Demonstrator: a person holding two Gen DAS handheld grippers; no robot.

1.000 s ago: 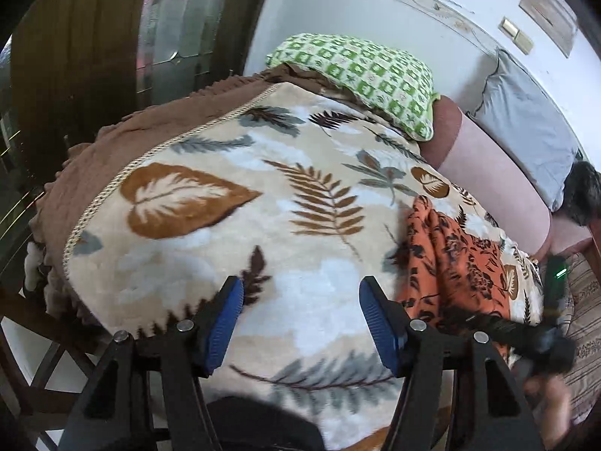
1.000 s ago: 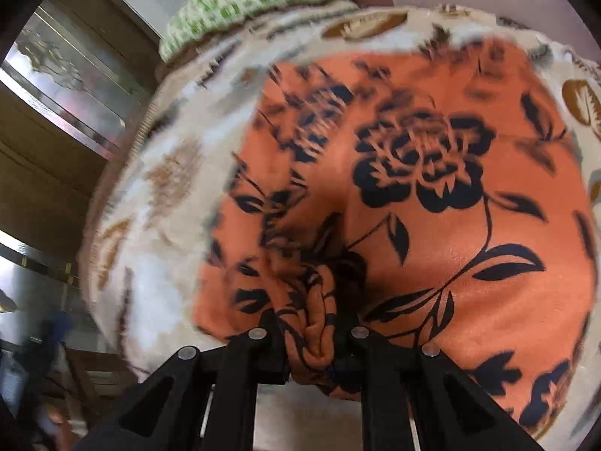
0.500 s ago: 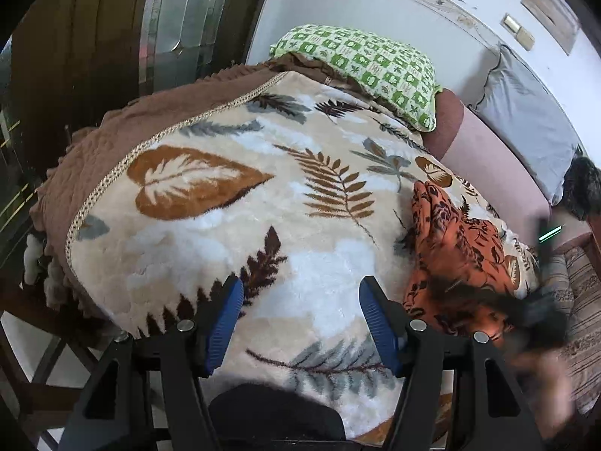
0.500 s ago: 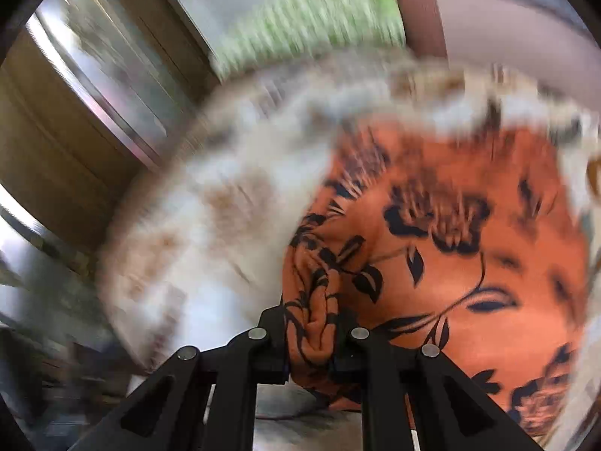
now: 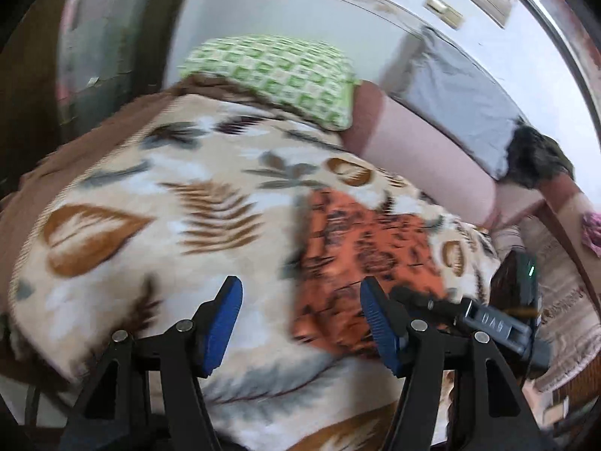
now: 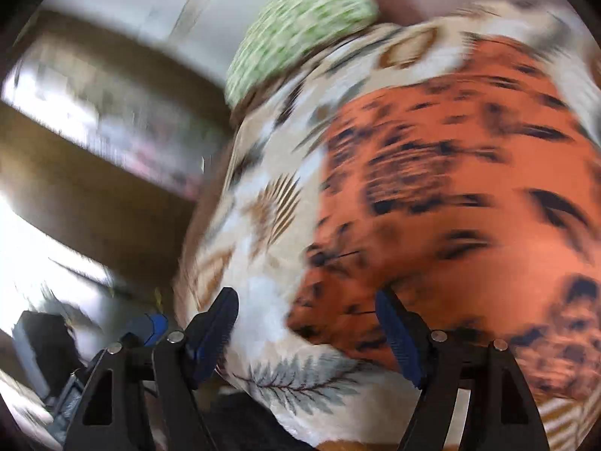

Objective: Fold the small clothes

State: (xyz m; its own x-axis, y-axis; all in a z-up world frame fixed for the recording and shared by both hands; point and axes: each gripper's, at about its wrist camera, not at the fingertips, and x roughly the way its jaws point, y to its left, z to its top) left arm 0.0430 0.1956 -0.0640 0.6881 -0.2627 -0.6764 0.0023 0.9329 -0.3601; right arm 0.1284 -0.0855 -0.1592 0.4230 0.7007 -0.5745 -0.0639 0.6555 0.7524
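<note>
Orange floral garment (image 5: 360, 248) on plush blanket (image 5: 157, 203)

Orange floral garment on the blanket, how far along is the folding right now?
Done: the orange floral garment lies on the leaf-print blanket as a fairly compact patch, apparently folded at least once, though blur hides the layers. In hand: nothing; the right gripper and left gripper are both open and empty. Left: probably another fold or some smoothing, if the edges are uneven.

Orange black-floral garment (image 5: 360, 240) — cream leaf-print blanket (image 5: 157, 233) — green-checked pillow (image 5: 278, 71).
</note>
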